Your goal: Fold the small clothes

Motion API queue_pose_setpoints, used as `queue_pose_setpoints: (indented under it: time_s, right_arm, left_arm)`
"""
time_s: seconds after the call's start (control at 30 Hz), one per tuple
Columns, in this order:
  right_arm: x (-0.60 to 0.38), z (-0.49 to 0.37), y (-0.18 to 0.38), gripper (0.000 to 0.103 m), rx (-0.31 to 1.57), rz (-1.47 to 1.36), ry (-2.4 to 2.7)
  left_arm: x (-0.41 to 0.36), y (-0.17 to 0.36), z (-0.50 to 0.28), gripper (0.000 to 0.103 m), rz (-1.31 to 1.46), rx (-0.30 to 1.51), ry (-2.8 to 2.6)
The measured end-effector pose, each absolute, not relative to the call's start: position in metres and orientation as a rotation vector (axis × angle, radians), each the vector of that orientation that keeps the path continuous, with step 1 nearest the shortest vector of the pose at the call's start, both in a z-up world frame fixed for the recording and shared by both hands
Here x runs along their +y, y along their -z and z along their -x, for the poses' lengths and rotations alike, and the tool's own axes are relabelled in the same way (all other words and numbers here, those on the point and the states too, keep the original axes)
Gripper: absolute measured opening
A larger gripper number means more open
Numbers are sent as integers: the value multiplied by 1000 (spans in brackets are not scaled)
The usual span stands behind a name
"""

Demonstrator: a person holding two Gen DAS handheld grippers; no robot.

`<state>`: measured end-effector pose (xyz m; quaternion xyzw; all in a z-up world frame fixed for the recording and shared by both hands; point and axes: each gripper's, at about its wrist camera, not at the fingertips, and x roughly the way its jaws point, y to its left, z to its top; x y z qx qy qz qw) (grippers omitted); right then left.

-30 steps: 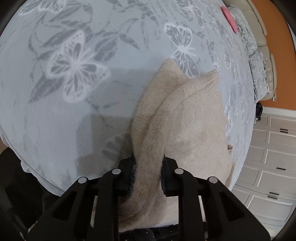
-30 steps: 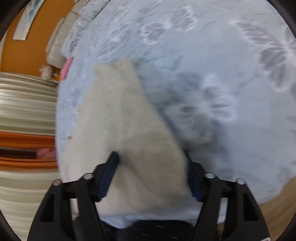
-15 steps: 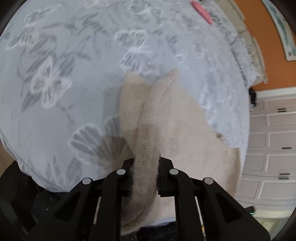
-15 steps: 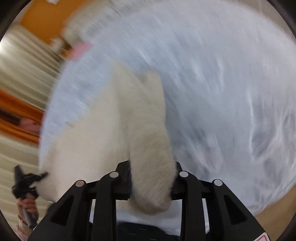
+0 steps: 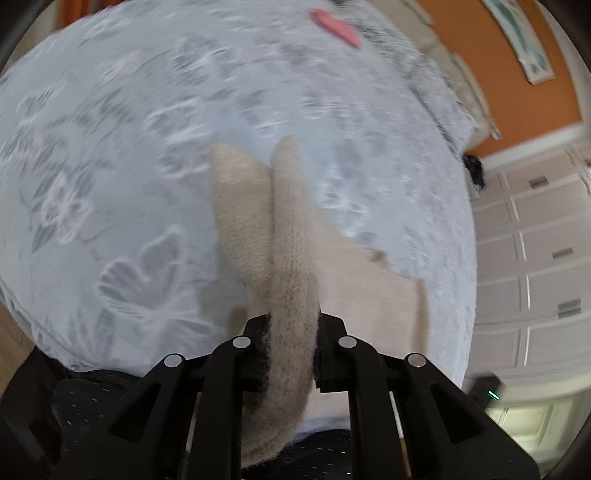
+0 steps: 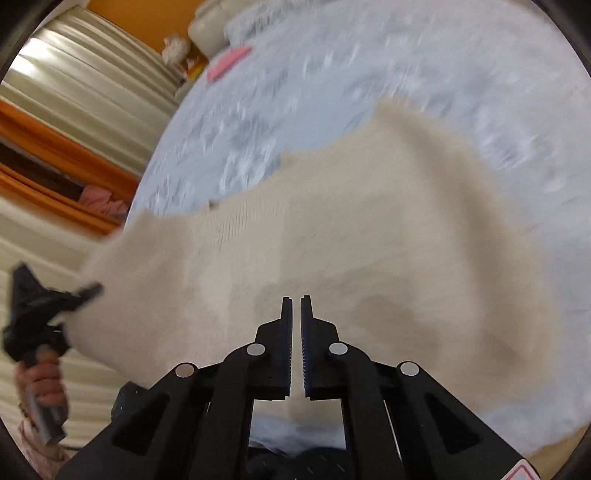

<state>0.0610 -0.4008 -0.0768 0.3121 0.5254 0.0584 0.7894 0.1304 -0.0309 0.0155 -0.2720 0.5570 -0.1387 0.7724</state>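
left hand-held gripper (image 5: 291, 347) clamps the beige sweater (image 5: 295, 236); right hand-held gripper (image 6: 295, 314) shut, apparently empty. keep the lifted edge taut above the bed (image 5: 110, 147).

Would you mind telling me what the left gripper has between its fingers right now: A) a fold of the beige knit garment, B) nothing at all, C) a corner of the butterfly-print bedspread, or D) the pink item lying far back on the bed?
A: in the left wrist view the left gripper is clamped on a bunched fold of the beige knit garment.

Bare bedspread (image 5: 129, 155) lies open around the beige knit garment (image 6: 332, 229), with only a distant pink item (image 5: 334, 26)
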Motion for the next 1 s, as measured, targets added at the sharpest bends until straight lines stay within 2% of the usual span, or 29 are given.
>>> queue_pose_setpoints:
  time_s: [0.13,0.2,0.4,0.67,0.83,0.93,0.97,1.0]
  right_arm:
    - [-382,-74,115,3,1241,-674,-137]
    - [-382,-75,120,0,1238,-702,-137]
    - [-396,-65,128,0,1218,-816,-166]
    - [-412,-51,139,0,1196,-936,-207]
    - [-436,-37,163,0,1155,-1188,-290]
    - [-458,-15,157,0,1079,-1226,-249]
    - [-467,-3,150,4,1044,-1209,-215]
    - [-483,16,139,7,1006,-1185,-163]
  left_arm:
    - [-67,-45,-127,12,559,1172,387]
    - [-91,-58,-126,12,526,1167,434]
    - [-173,-75,-111,12,462,1188,584]
    - [-294,-35,-88,12,339,1296,665]
    - [-328,-10,-91,14,313,1320,606]
    - [-339,-4,-96,27,361,1312,570]
    - [-338,-7,-96,35,398,1309,574]
    - [-334,-13,-94,47,464,1287,606]
